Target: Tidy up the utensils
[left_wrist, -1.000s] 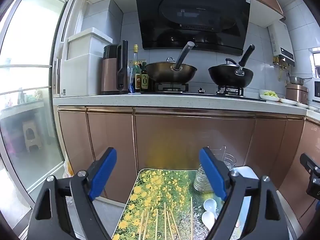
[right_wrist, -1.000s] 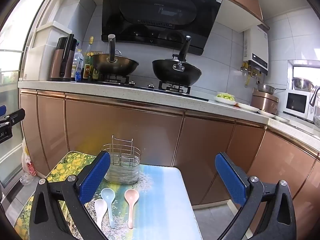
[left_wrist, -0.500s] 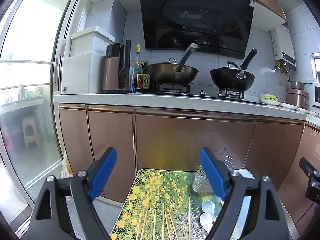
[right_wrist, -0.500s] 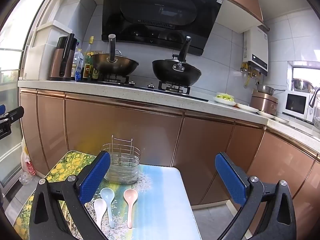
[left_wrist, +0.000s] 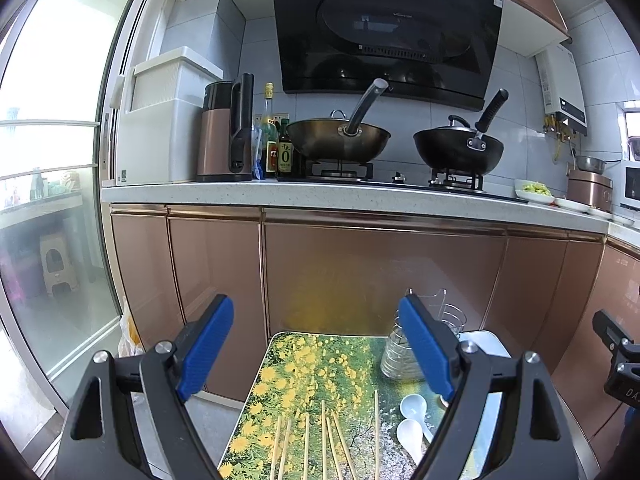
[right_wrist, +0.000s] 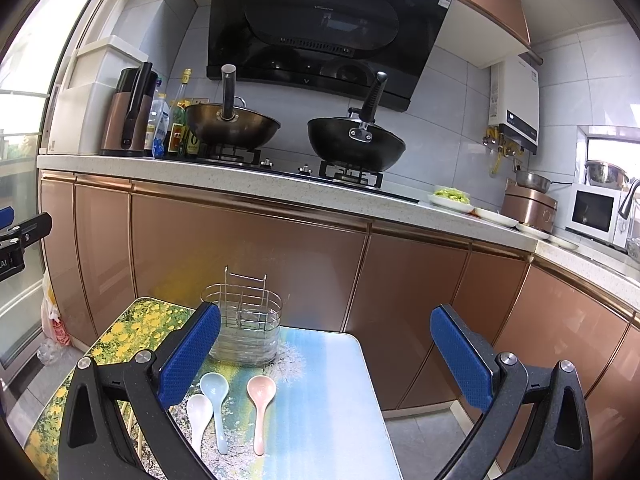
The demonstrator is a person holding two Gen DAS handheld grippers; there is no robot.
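L gripper w/ blue-padded fingers (left_wrist: 316,344): jaws spread wide, nothing between the pads, no contact; it hangs above the small flower-print table (left_wrist: 320,356), over the row of thin wooden chopsticks (left_wrist: 324,436) lying flat on the top. R gripper w/ blue-padded fingers (right_wrist: 324,354): jaws likewise wide apart, empty, touching nothing. Below it the white (right_wrist: 199,412), pale-blue (right_wrist: 214,390) and pink ceramic spoons (right_wrist: 261,394) lie side by side, just in front of the upright wire utensil rack (right_wrist: 244,320).

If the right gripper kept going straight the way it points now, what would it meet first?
Probably the copper cabinet door beyond the table; the right gripper points above the spoons, though depth is unclear.
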